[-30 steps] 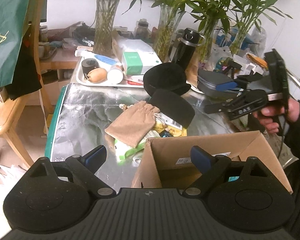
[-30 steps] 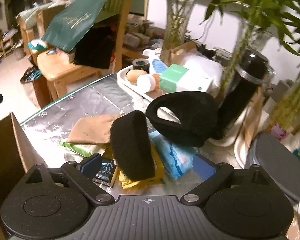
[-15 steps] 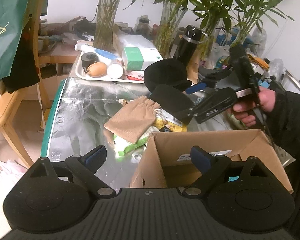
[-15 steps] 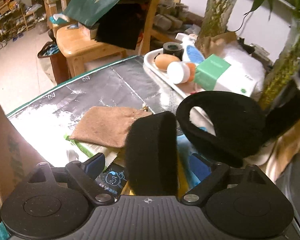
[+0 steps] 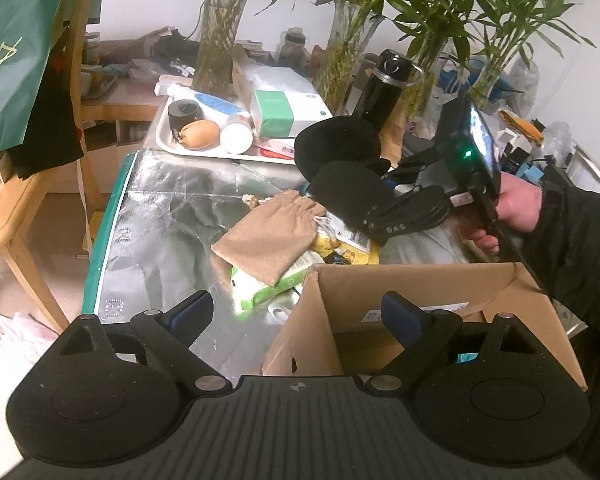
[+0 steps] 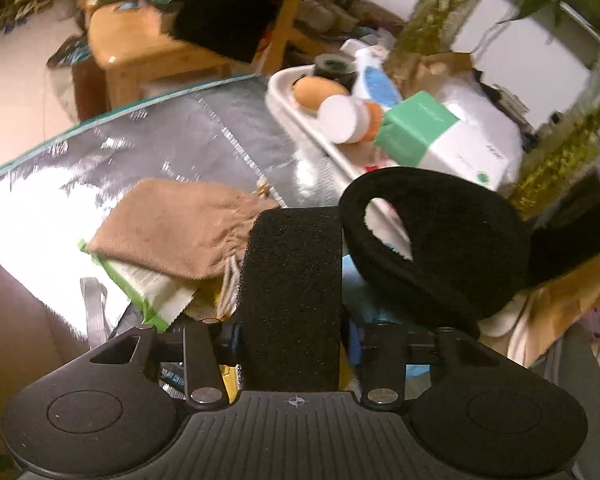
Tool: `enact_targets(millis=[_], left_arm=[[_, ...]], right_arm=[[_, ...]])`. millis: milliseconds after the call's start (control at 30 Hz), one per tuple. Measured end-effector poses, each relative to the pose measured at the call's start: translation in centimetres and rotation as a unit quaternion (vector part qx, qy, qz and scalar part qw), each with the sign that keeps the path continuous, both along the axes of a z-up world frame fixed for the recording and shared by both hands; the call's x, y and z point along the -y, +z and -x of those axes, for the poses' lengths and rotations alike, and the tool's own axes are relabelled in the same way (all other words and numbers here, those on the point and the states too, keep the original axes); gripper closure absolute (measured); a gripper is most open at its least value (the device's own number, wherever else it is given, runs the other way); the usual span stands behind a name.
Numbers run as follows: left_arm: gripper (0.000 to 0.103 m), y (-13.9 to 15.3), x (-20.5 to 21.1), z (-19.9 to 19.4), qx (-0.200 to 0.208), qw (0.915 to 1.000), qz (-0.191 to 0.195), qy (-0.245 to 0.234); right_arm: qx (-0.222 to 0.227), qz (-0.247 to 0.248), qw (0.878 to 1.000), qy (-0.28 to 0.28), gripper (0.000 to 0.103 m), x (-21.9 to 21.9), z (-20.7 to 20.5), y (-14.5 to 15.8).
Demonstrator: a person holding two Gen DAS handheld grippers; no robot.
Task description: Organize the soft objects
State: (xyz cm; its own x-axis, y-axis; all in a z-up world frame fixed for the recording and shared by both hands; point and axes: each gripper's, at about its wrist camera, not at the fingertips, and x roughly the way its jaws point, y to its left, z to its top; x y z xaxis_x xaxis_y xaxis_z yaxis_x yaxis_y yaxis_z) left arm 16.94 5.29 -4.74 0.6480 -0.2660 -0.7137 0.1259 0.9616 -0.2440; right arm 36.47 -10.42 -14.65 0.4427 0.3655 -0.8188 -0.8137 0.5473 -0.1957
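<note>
Black fleece earmuffs (image 6: 292, 292) sit between the closing right gripper (image 6: 294, 336) jaws, pads pressing its sides.

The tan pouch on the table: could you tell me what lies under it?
The tan pouch rests on a green-and-white packet, which sticks out below it. Anything further underneath is covered.

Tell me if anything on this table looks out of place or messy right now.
Yes. The tan drawstring pouch lies crooked on top of a green-and-white packet, part of a loose heap beside the cardboard box. The right gripper is closing on the black fuzzy earmuffs; the left gripper is open.
</note>
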Motion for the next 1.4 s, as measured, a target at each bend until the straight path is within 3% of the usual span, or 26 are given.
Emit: enact_targets(millis=[633,967,1167,1400], left_arm=[[0.011,1.8,0.7,-0.6,0.022,0.9996,-0.016,0.004],[0.011,2.8,0.8,-0.8,0.043,0.9987,-0.018,-0.018],[0.011,3.3,0.0,-1.6,0.043,0.9989,-0.001,-0.017],[0.011,3.4,-0.8,-2.6,0.047,0.9988,0.003,-0.018]], right_arm=[[0.026,-0.078,0.995,-0.054,0.059,6.3,2.3,5.8],[0.017,-0.143,0.980,-0.138,0.059,12.0,3.8,7.4],[0.009,-0.187,0.962,-0.200,0.059,15.5,5.2,7.7],[0.007,-0.200,0.951,-0.235,0.058,17.6,7.6,6.9]])
